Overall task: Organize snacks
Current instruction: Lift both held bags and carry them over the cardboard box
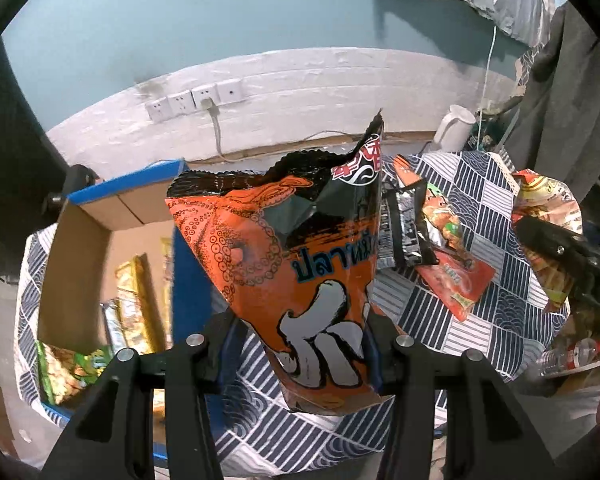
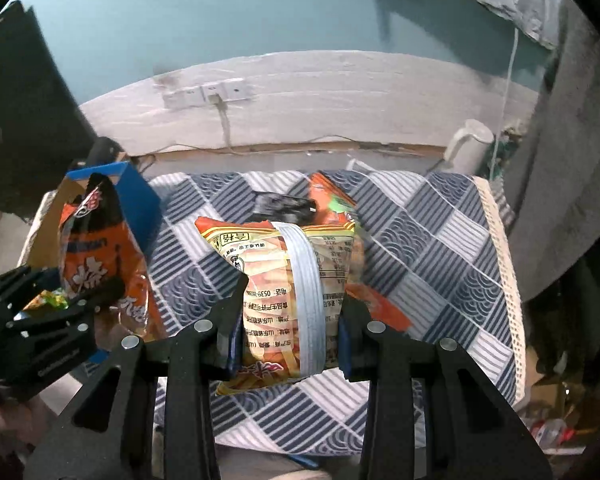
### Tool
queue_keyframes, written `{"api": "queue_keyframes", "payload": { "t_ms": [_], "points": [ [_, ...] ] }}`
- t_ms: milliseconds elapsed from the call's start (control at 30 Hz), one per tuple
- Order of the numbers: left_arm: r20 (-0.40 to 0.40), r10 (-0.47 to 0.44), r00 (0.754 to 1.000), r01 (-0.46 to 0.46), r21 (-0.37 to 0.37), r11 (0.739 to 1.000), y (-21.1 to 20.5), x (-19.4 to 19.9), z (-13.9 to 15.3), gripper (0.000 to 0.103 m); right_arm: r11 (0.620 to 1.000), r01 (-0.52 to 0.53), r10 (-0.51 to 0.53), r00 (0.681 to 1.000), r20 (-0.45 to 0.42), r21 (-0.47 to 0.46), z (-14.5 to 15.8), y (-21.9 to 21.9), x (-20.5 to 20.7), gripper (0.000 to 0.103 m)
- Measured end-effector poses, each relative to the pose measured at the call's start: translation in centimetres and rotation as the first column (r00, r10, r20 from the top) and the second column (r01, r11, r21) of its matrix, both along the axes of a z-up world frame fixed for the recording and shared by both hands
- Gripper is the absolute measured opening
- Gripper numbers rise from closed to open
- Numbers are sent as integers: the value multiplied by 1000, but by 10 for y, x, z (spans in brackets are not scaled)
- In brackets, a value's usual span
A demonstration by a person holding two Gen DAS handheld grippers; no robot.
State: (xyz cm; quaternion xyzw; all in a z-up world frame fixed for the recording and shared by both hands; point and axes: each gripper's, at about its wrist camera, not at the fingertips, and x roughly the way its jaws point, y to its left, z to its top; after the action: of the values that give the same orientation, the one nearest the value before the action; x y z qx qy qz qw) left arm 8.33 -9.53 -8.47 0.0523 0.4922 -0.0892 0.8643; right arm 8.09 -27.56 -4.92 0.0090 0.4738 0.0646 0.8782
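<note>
At nine o'clock, box: the cardboard box (image 1: 80,248) with blue edging stands open on the checked cloth (image 1: 472,184); I can see a few packets already inside it, one green (image 1: 66,364), others gold.
Left gripper: my left gripper (image 1: 300,344) is clamped on the lower part of the orange squid bag (image 1: 284,264), which stands up clear of the cloth at twelve o'clock from the fingers, just right of the box wall.
Centre of cloth: at about two o'clock from the squid bag lie a black-and-silver packet (image 1: 406,224) and a red packet (image 1: 456,280), overlapping, neither yet picked up.
Right gripper: my right gripper (image 2: 288,336) is closed tight on the clear bag of yellow sticks (image 2: 296,280), squeezing its middle; the bag is off the cloth, its top pointing to twelve o'clock.
Far right: a white jug (image 2: 470,144) sits at one o'clock beyond the cloth edge, no part of the job.
Done so far: I judge several snacks are boxed, and two more are in hand.
Left to do: by my reckoning both held bags need to go over to the box at nine o'clock, then the two packets on the cloth; I cannot tell how much room the box has.
</note>
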Motion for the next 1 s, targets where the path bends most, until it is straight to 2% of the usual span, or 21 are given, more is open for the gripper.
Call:
{"api": "queue_keyframes", "payload": {
  "t_ms": [200, 433, 733, 1000],
  "points": [
    [23, 20, 1000, -19, -40, 999, 25, -2, 15, 51, 999, -51, 51, 999, 18, 15, 9, 34, 4, 35],
    [77, 64, 995, -62, -30, 998, 56, -6, 29, 51, 993, -115, 115, 993, 29, 12, 16, 79, 12, 35],
    [73, 154, 985, -150, -59, 987, 115, -4, 26, 51, 980, -196, 196, 980, 25, 25, 21, 137, 18, 35],
    [67, 216, 974, -211, -76, 975, 158, -9, 20, 51, 966, -256, 256, 967, 1, 19, 14, 182, 23, 35]
  ]
}}
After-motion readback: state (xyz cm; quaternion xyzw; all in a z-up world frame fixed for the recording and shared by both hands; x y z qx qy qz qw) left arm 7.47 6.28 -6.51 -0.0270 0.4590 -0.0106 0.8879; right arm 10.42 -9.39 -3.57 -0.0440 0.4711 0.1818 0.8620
